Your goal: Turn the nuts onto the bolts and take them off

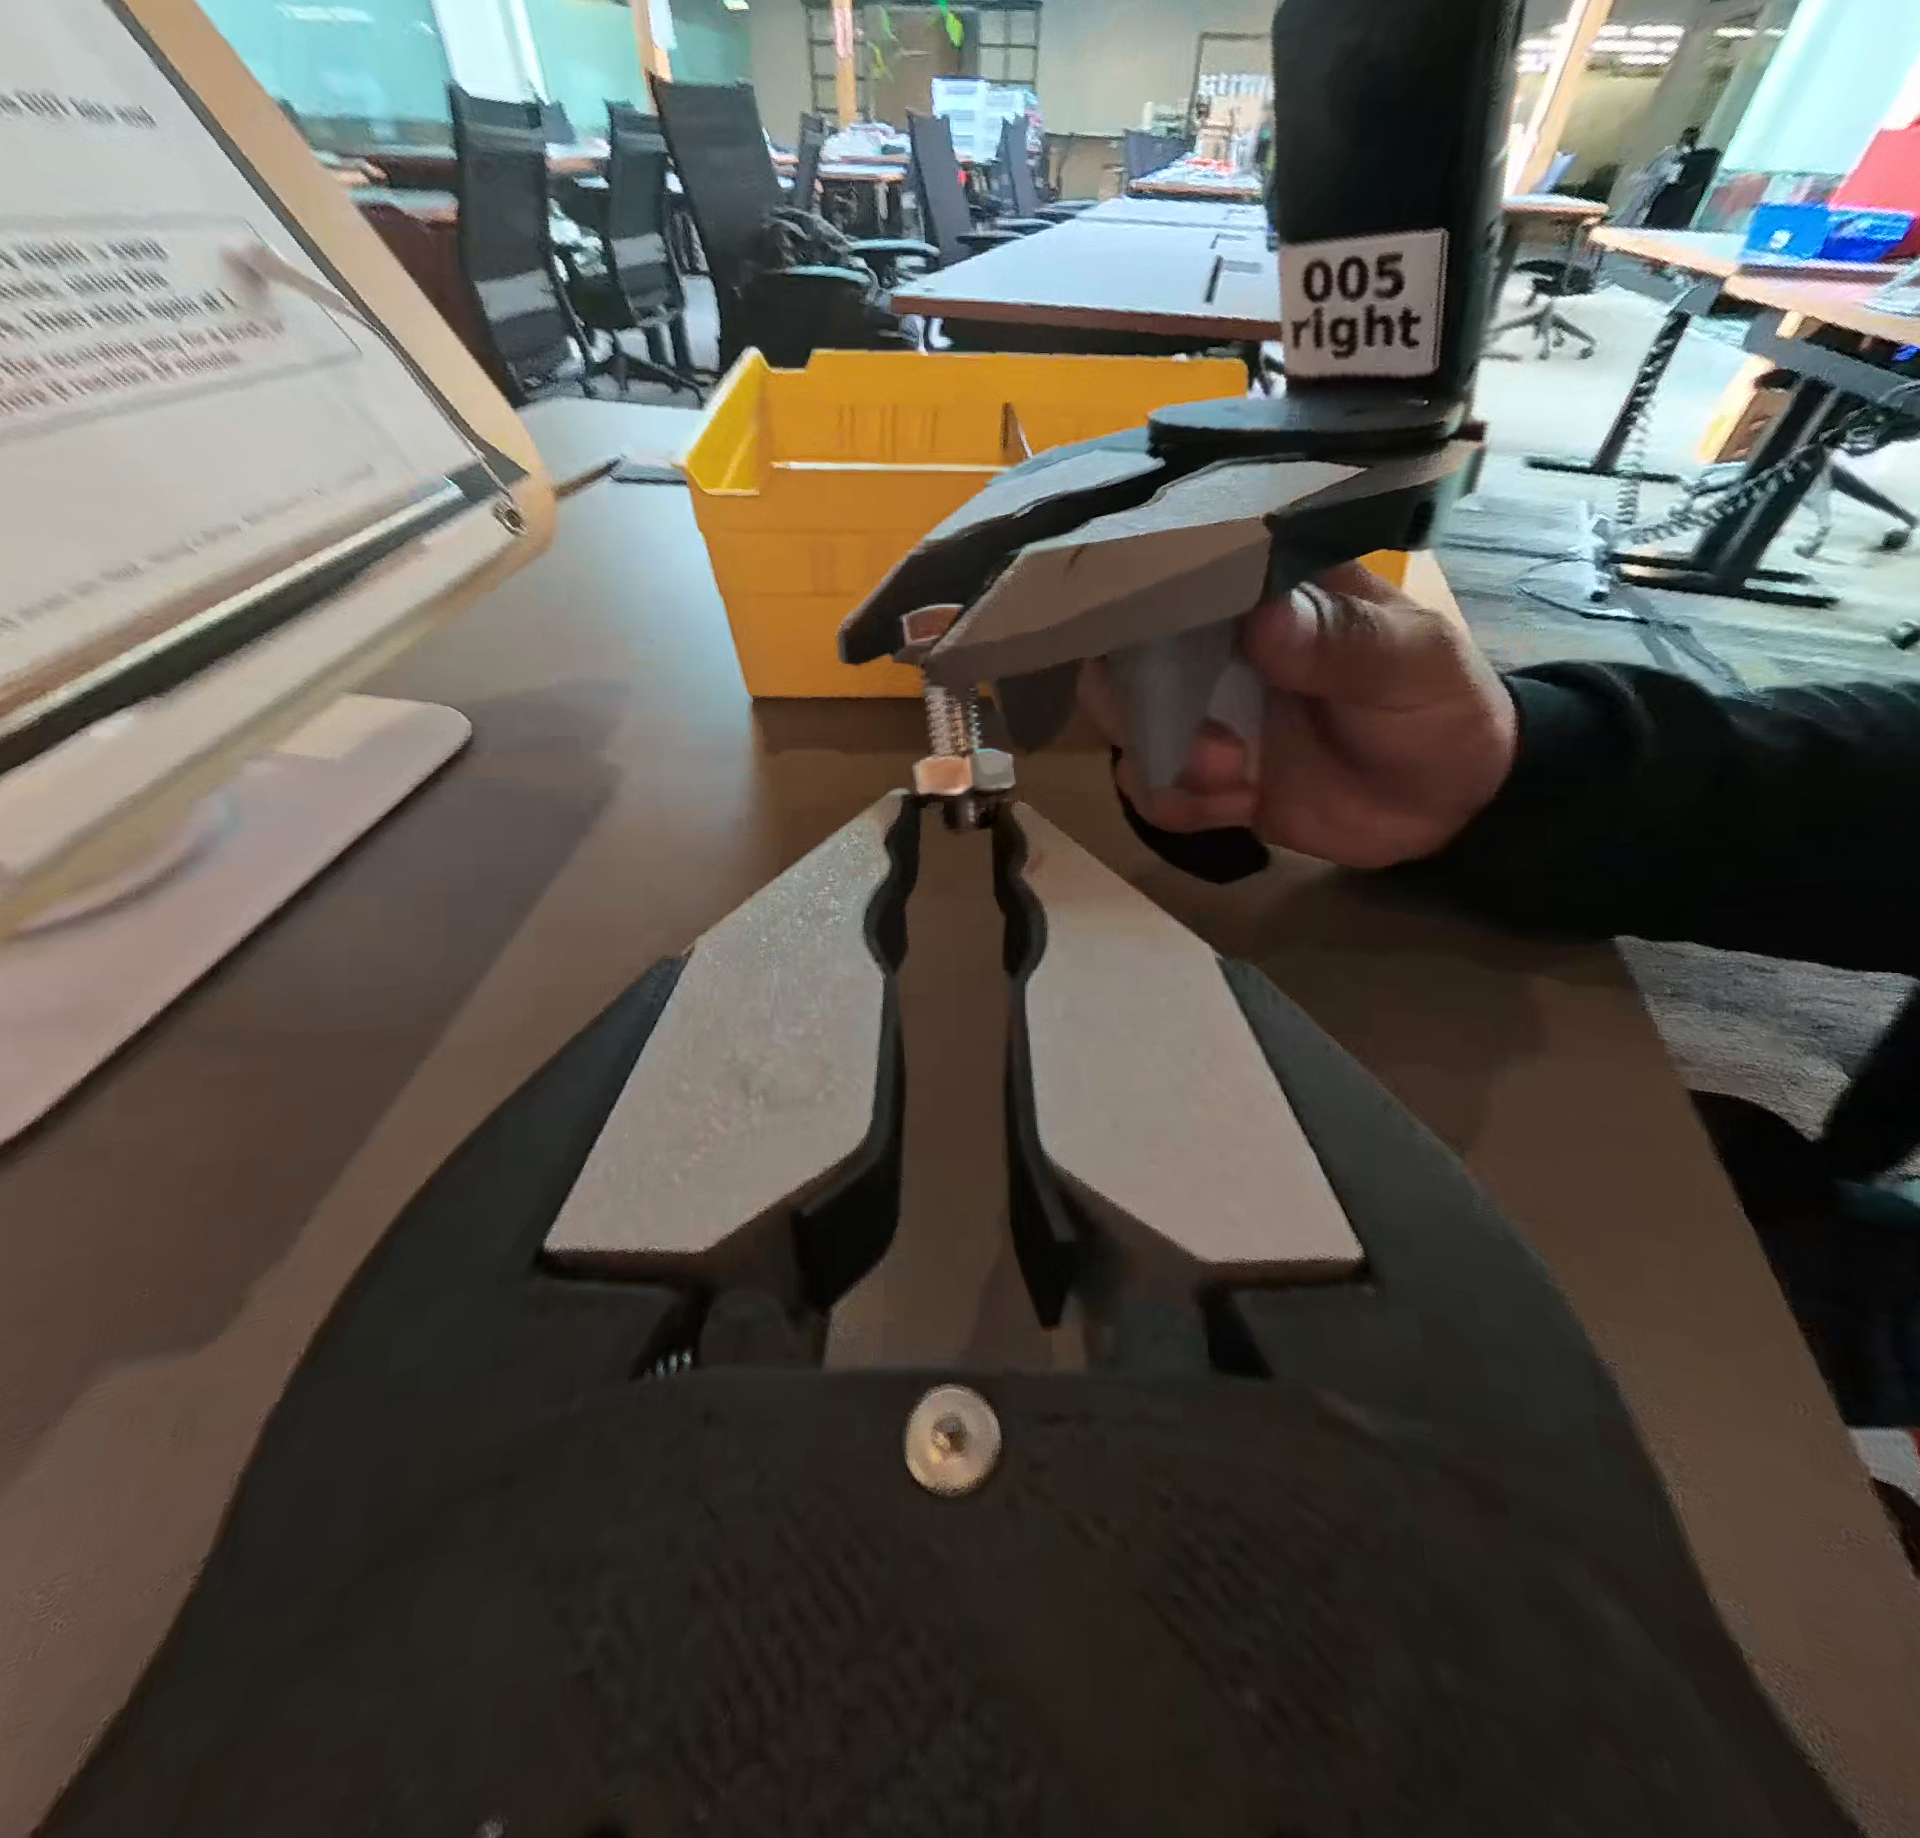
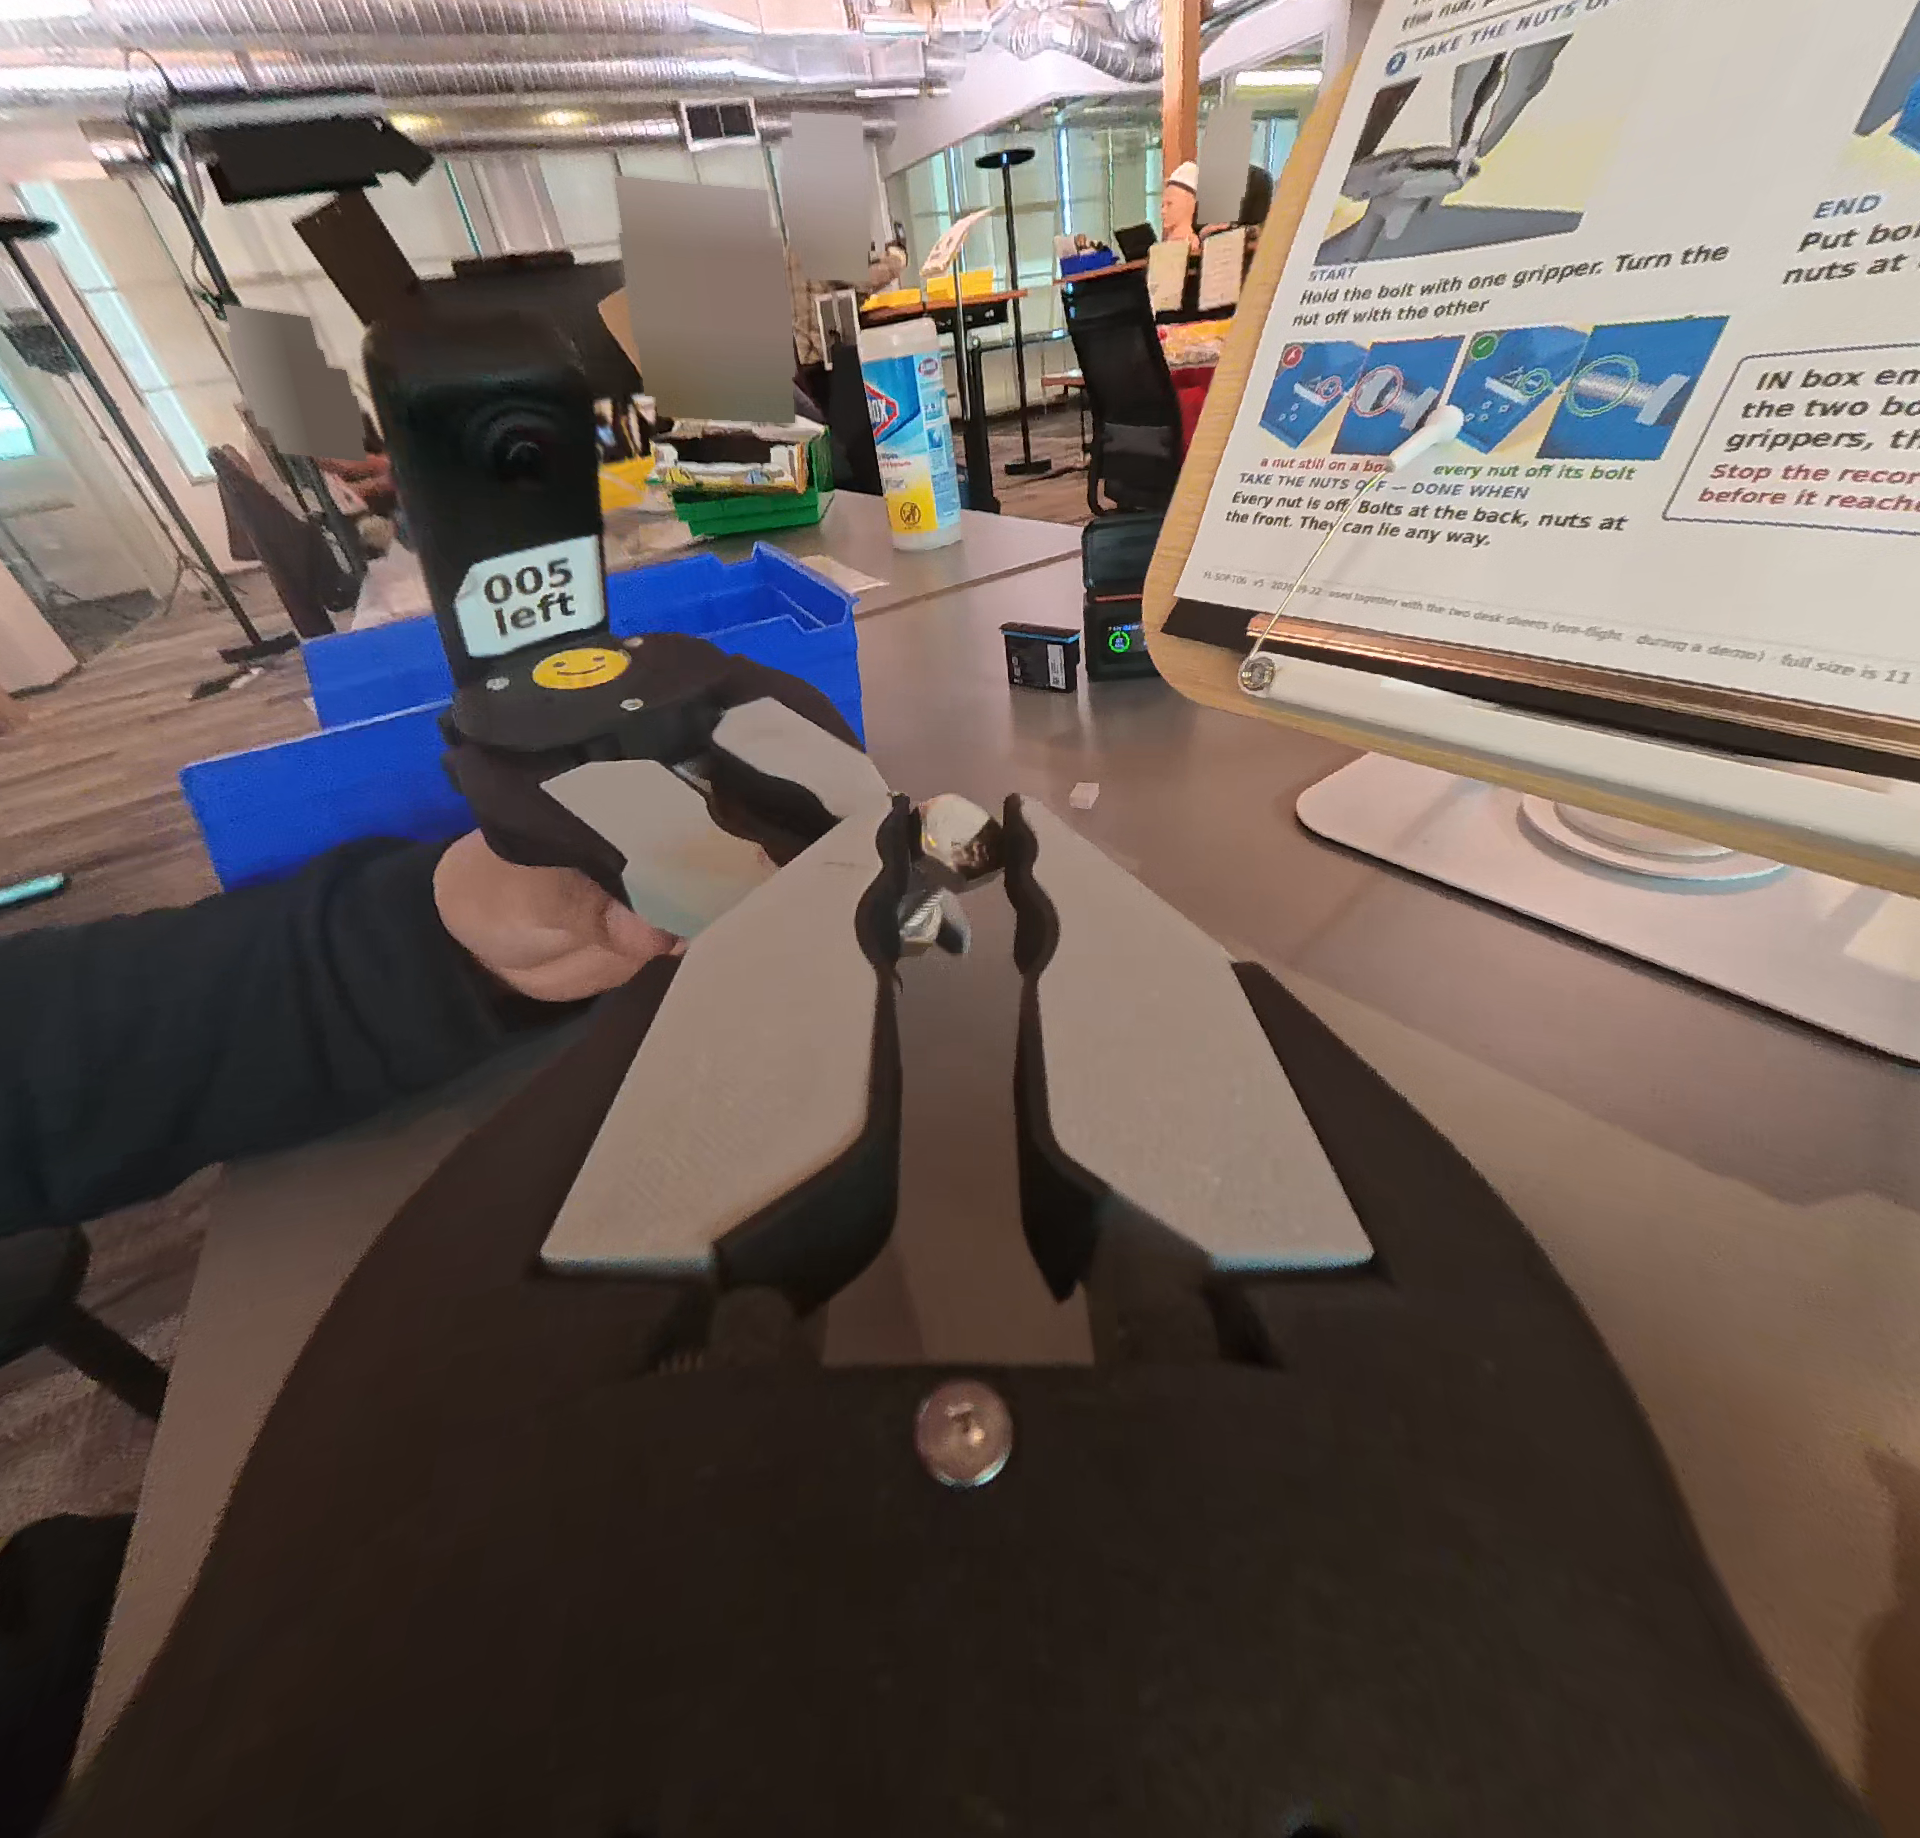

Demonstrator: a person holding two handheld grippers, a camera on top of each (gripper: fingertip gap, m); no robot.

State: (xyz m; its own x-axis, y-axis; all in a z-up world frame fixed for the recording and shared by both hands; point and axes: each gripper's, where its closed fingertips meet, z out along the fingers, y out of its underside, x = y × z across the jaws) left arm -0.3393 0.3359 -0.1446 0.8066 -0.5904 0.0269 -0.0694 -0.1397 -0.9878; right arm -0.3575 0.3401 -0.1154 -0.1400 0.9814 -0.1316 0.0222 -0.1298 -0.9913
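Left gripper (image 1: pixel 961 812) pinching nut (image 1: pixel 961 775), bolt (image 1: pixel 951 713) upright

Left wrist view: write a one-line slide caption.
Left gripper pinches the nut while right gripper holds the bolt upright before a yellow bin.

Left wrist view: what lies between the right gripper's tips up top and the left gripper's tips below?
Only the bolt's bare threaded shank. The right gripper clamps the head, the left gripper the nut low on the thread.
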